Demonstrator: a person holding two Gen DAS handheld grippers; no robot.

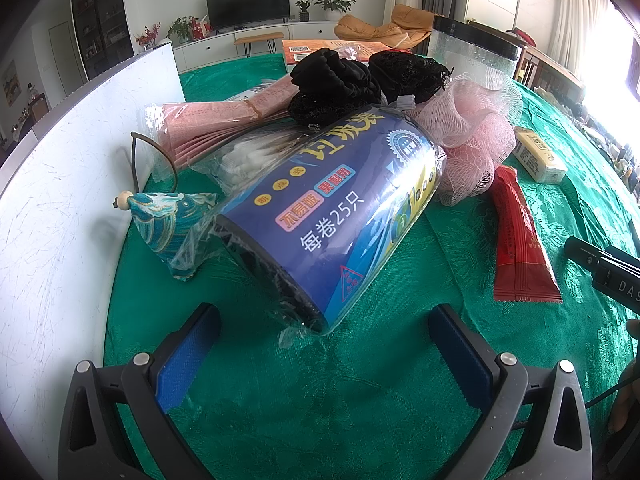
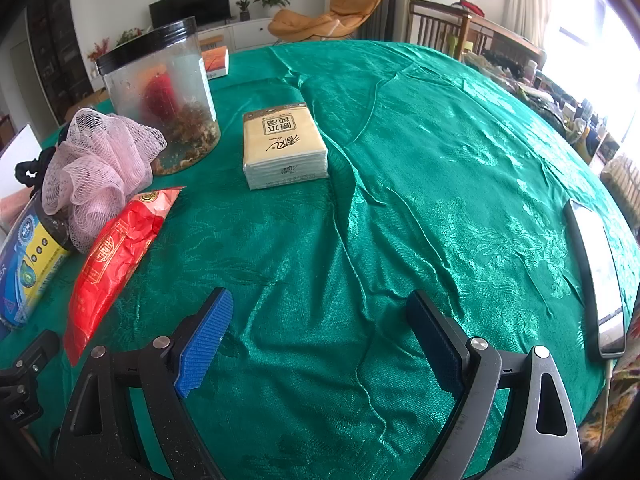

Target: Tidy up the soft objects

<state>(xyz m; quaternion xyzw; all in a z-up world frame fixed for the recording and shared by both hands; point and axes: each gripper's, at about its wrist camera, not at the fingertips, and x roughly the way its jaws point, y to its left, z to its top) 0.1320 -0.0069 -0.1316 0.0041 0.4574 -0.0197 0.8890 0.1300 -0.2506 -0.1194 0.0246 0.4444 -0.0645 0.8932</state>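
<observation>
Left wrist view had the blue roll of trash bags (image 1: 332, 216) lying on its side on the green tablecloth (image 1: 360, 380), right ahead of the left gripper (image 1: 324, 344), whose fingers were spread wide and holding nothing. Behind the roll sat a pink mesh bath pouf (image 1: 472, 136) and black scrunchies (image 1: 340, 80); to its right, a red packet (image 1: 520, 240). The right gripper (image 2: 320, 340) was spread too, over bare cloth, tissue pack (image 2: 284, 148) farther off.
</observation>
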